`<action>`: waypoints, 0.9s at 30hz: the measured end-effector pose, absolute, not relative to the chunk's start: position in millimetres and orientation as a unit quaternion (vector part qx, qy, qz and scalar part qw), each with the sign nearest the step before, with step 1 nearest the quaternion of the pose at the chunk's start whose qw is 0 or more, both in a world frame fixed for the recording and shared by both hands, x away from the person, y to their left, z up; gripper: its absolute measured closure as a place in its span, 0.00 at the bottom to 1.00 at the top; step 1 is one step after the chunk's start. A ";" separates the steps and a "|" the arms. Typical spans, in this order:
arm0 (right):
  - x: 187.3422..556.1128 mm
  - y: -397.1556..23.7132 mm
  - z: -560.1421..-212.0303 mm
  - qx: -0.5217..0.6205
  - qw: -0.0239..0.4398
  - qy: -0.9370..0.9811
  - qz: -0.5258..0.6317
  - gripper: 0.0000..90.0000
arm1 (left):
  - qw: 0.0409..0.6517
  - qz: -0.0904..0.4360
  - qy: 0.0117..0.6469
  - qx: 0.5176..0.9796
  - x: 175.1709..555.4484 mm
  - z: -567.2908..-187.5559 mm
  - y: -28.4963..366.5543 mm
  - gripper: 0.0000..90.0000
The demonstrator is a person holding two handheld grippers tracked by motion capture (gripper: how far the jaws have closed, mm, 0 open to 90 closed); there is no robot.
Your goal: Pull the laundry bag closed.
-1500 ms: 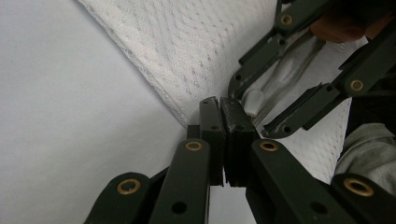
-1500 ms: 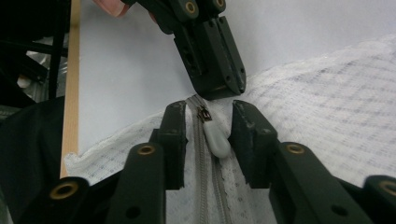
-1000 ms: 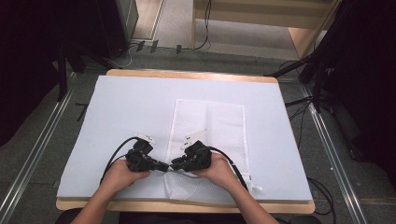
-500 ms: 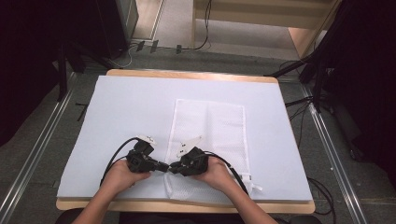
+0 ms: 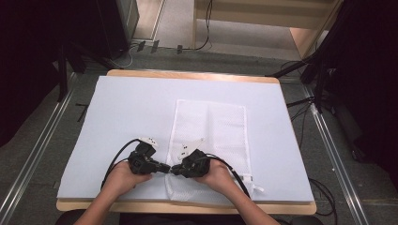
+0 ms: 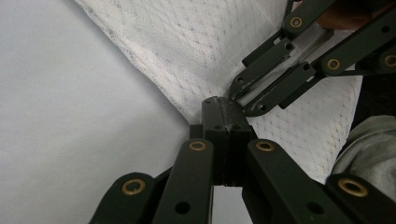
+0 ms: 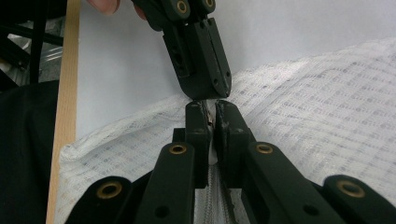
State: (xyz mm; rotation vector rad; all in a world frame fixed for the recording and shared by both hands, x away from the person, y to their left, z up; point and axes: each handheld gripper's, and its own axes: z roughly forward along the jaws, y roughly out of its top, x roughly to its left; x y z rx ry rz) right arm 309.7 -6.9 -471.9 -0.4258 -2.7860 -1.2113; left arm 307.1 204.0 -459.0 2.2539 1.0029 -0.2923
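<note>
A white mesh bag [image 5: 220, 126] lies flat on the pale mat [image 5: 131, 108], its zipper [image 7: 212, 186] running along the left edge. Both grippers meet tip to tip at that edge near the front. My left gripper [image 5: 165, 168] is shut, its tips [image 6: 223, 105] pinching the bag's edge. Facing it, my right gripper [image 5: 174, 169] has just been closing, and its jaws [image 7: 211, 108] now press on the zipper's end, with a sliver of white showing between the pads. A hand holds each gripper.
The wooden table edge [image 5: 187, 207] runs just behind the hands. A white tab [image 5: 256, 188] sticks out at the bag's front right corner. Cables [image 5: 234, 176] trail from both grippers. Metal rails [image 5: 42, 145] flank the table.
The right gripper has edged slightly left and toward the front until its tips meet the left gripper's. The left hand has kept still.
</note>
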 end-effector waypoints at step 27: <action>317.8 -24.7 -477.8 -0.171 0.099 -0.890 -0.411 0.92 | 0.327 -0.120 0.386 0.854 308.3 -460.7 204.0 1.00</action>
